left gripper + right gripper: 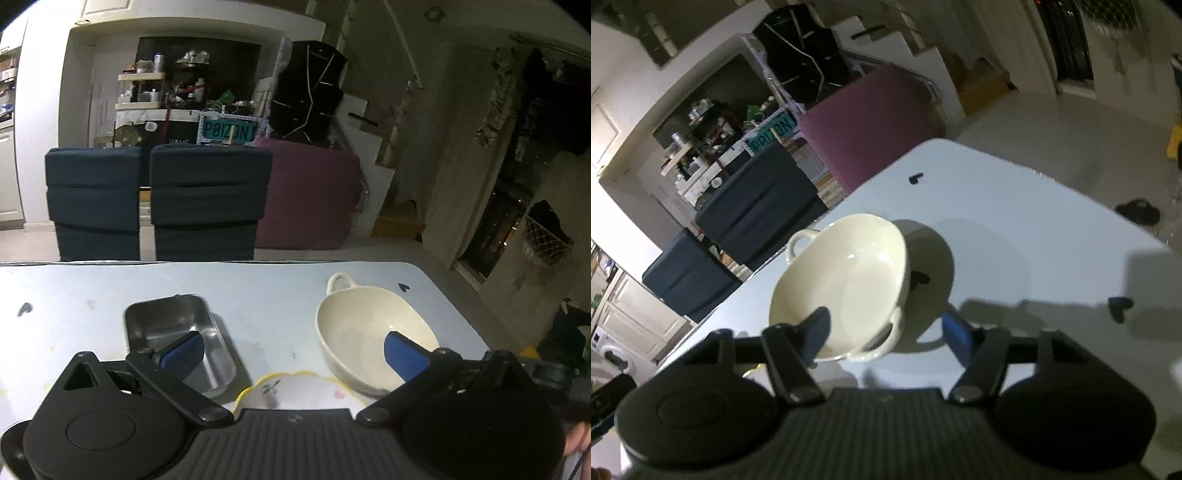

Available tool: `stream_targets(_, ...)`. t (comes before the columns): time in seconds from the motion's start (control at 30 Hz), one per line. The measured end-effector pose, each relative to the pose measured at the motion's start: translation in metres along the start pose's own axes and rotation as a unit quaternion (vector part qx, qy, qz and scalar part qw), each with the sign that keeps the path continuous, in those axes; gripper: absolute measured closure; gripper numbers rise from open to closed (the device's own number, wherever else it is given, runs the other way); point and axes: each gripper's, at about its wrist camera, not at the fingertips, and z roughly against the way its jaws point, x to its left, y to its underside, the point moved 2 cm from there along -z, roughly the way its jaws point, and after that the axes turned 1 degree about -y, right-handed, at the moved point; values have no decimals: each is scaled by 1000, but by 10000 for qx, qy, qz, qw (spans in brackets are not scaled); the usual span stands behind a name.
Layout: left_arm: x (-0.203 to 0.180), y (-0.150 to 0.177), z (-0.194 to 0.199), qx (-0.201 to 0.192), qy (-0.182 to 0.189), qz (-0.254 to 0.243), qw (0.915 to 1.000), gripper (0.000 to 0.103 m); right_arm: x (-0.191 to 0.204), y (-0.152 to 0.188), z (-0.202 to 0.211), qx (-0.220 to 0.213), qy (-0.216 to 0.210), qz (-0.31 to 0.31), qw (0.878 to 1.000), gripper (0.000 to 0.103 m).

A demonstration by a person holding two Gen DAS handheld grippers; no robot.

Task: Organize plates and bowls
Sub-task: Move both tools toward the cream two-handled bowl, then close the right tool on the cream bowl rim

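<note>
A cream two-handled bowl point(369, 325) sits on the pale table at the right; it also shows in the right wrist view point(849, 273). A steel rectangular tray point(177, 328) sits to its left. A white plate with a yellow rim point(295, 387) lies just in front of my left gripper. My left gripper point(295, 354) is open and empty, one finger over the tray and one over the bowl. My right gripper point(886, 336) is open, its fingers on either side of the bowl's near handle point(886, 336), one finger over the bowl's inside.
Two dark blue chairs point(155, 203) stand at the table's far edge, with a purple block point(306, 192) behind. The table's right corner point(942, 147) is near the bowl. Small dark marks point(916, 178) dot the tabletop.
</note>
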Motion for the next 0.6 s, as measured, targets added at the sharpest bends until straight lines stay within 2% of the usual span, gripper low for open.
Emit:
stream_targets(0.13,-7,-6,-23,109,105,14,9999,7,5,7,-14,231,-68,-165,9996,53)
stream_targets(0.23,-12,-9,-36,117,147,-89,9998,10,9,9,-19,352,-8,-151,9993,56)
stream_targets(0.3,-15,-10,-45,157,204,-128,9996,12,8,14,-21,458,62,-280,9985,64)
stream_targets(0.33,-16,-10,-48,174,227,-128,9995,14,7,15,-22,512,107,-401,9978,74)
stream_targets(0.4,-17,-12,-57,207,283,-133,9993,18,4,16,-20,456,159,-718,9963,77)
stream_targets(0.5,-20,-14,-67,259,378,-102,9989,25,6,15,-20,399,284,-875,9950,82)
stream_targets(0.6,-21,-14,-73,335,428,-98,9985,31,9,13,-20,351,352,-610,9969,87)
